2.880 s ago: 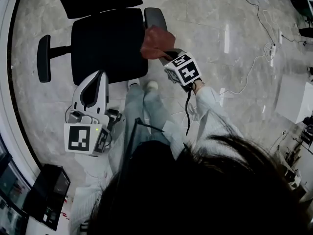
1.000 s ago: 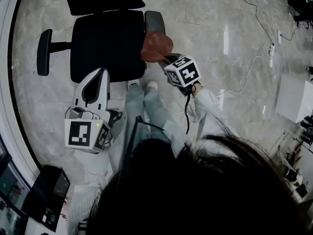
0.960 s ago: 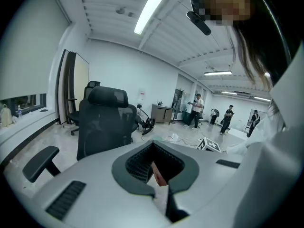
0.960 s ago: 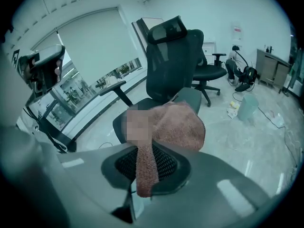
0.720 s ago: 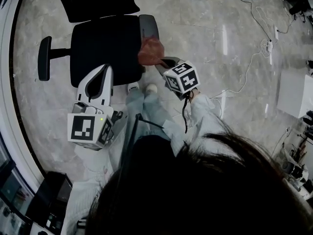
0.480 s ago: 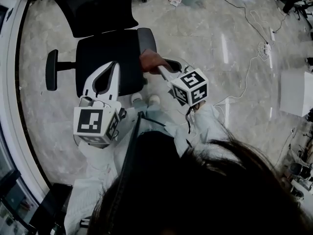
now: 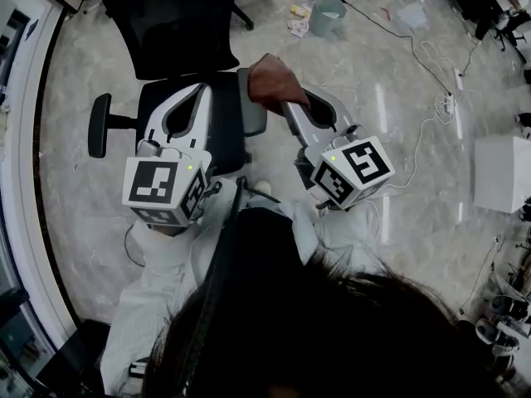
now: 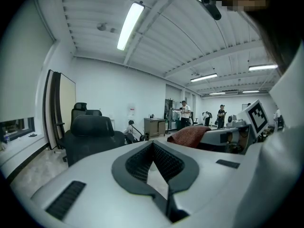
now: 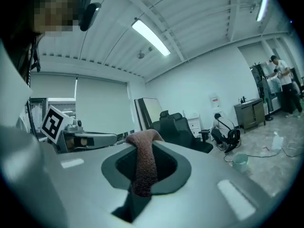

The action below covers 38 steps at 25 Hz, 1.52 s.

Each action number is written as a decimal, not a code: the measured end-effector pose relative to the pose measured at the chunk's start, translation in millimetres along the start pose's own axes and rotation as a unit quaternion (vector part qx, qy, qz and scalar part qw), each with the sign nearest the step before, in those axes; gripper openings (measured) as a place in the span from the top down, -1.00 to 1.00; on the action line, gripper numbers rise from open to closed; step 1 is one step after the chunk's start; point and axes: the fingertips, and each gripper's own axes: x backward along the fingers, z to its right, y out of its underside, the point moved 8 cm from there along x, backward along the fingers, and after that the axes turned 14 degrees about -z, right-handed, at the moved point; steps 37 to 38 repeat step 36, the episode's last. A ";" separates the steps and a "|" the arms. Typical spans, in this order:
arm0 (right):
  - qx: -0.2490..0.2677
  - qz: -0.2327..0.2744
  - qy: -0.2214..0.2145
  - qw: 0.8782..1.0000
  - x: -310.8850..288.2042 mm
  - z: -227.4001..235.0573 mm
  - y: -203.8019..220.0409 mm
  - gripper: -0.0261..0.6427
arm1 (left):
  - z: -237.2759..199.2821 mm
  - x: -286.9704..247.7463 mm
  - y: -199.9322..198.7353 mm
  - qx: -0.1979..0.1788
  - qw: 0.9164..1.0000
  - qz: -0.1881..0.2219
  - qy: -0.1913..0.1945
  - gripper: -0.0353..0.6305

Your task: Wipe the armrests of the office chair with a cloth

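Note:
The black office chair [image 7: 178, 98] stands below me, its left armrest [image 7: 99, 126] out at the side and its right armrest [image 7: 251, 106] beside the seat. My right gripper [image 7: 289, 104] is held up above that right armrest, shut on a reddish-brown cloth [image 7: 272, 81] that bunches past its tips. In the right gripper view the cloth [image 9: 144, 167] hangs down between the jaws. My left gripper [image 7: 202, 89] hovers over the seat, shut and holding nothing; its pads [image 8: 161, 161] meet in the left gripper view. Both grippers point about level.
A green bucket [image 7: 329, 13] and scraps lie on the floor behind the chair. Cables [image 7: 431, 81] run across the tiles at the right, near a white box [image 7: 502, 172]. More black chairs [image 9: 178, 127] and people [image 8: 183, 112] are farther off.
Both grippers have come up from the chair toward my head camera. The right one lifted the cloth off the right armrest and tipped from pointing down to about level.

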 end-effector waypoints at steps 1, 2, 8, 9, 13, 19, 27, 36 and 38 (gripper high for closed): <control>-0.002 0.006 -0.004 1.000 1.9 -2.7 -1.7 0.85 | 0.0 1.5 -0.6 -0.003 1.000 0.003 -0.002 0.88; 0.000 0.011 -0.007 1.000 3.3 -5.6 -3.0 0.85 | -0.2 3.0 -0.9 -0.005 1.000 0.004 -0.004 0.88; 0.006 0.016 -0.023 1.000 2.5 -14.4 -10.6 0.85 | -2.8 1.8 -1.4 -0.005 1.000 -0.004 -0.008 0.88; 0.005 0.017 -0.026 0.999 2.6 -14.6 -11.3 0.85 | -2.4 0.8 -0.9 -0.006 1.000 -0.004 -0.007 0.88; 0.016 0.025 -0.024 0.999 6.4 -18.6 -16.9 0.85 | -1.7 -2.5 -0.6 -0.007 1.000 -0.003 -0.005 0.88; 0.017 0.028 -0.028 0.999 9.1 -21.8 -24.3 0.85 | -1.4 -4.6 -5.0 -0.006 1.000 0.000 0.002 0.88; 0.022 0.029 -0.034 0.999 21.7 -28.0 -19.7 0.85 | 7.9 2.9 1.6 -0.005 1.000 0.002 -0.004 0.88; 0.025 0.025 -0.032 0.999 23.5 -30.9 -15.0 0.85 | 9.6 7.1 2.1 0.001 1.000 0.005 -0.006 0.88; 0.025 0.025 -0.032 0.999 23.5 -30.9 -15.0 0.85 | 9.6 7.1 2.1 0.001 1.000 0.005 -0.006 0.88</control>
